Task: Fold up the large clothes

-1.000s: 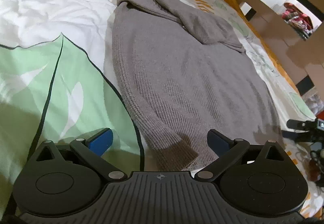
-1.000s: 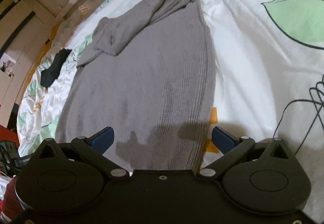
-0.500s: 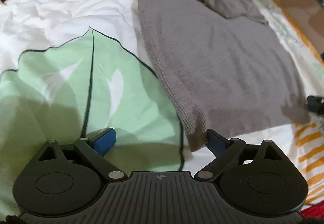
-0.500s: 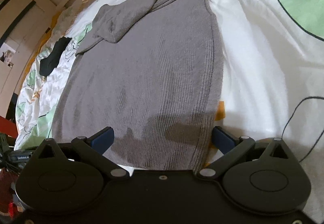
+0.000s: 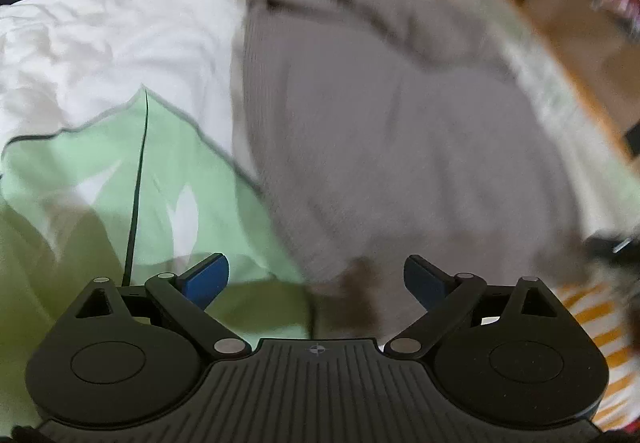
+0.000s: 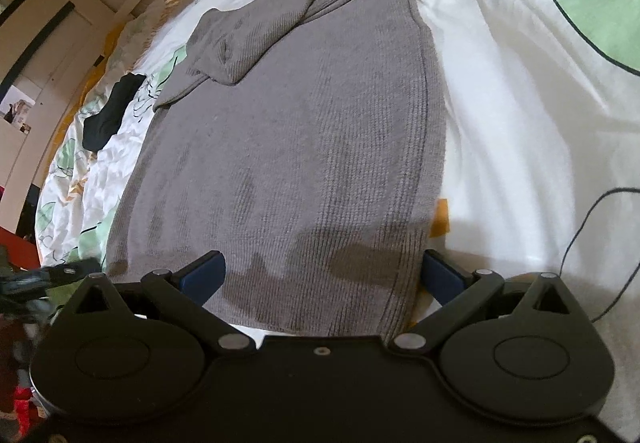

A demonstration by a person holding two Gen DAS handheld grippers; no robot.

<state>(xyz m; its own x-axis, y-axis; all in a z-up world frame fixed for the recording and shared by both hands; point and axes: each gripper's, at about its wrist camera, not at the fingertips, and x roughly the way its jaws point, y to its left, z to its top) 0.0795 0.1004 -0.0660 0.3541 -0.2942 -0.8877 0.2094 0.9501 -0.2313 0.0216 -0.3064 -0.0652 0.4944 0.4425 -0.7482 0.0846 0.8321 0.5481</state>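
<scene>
- Swinging back toward the garment, the left gripper (image 5: pixel 316 277) now has the near-left hem corner of the grey sweater (image 5: pixel 384 131) sitting between its wide-spread blue fingers; 0.5 s ago that corner lay off by the right finger, with mostly green leaf print ahead
- Blurring across the whole left wrist view says this gripper is moving fast, so exact contact with the knit cannot be told
- Creeping forward, the right gripper (image 6: pixel 322 275) straddles the opposite hem corner, jaws wide and holding nothing; the sweater (image 6: pixel 304 147) edge just reaches the right finger, closer than 1.0 s ago
- Lying flat on the leaf-print bedsheet (image 6: pixel 512 91), the sweater has its sleeves (image 6: pixel 256 31) already folded across the chest at the far end, unchanged over the last second
- Resting well off on the sheet, a black sock (image 6: pixel 110 111) plays no part
- Lining up on the 2 hem corners suggests the next fold is bottom to top; neither corner is pinched yet, and the left side looks less settled, so an uneven lift is the risk
</scene>
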